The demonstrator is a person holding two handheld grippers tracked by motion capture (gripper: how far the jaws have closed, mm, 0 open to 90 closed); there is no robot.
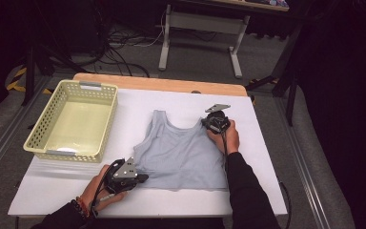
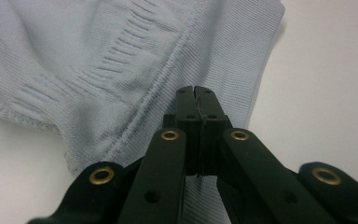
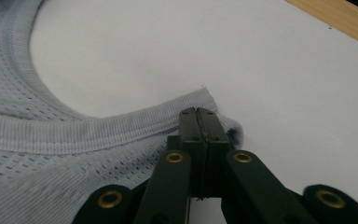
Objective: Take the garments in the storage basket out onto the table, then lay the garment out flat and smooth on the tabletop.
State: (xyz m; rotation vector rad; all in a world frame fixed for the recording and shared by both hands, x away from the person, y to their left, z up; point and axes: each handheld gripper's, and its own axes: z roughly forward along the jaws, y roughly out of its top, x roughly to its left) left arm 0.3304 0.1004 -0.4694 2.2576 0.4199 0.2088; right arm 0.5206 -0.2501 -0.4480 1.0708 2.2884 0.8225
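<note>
Beside tank top, yellow basket

A dim room: grey floor strewn with black cables, a white-legged desk behind the table.

The high view looks forward and down from above the person's side onto the white table top. The left gripper view sits very near, low over the pale grey ribbed-knit tank top at the table's 7 o'clock. The right gripper view, equally near, faces its strap at 2 o'clock. All three share that garment.
</note>
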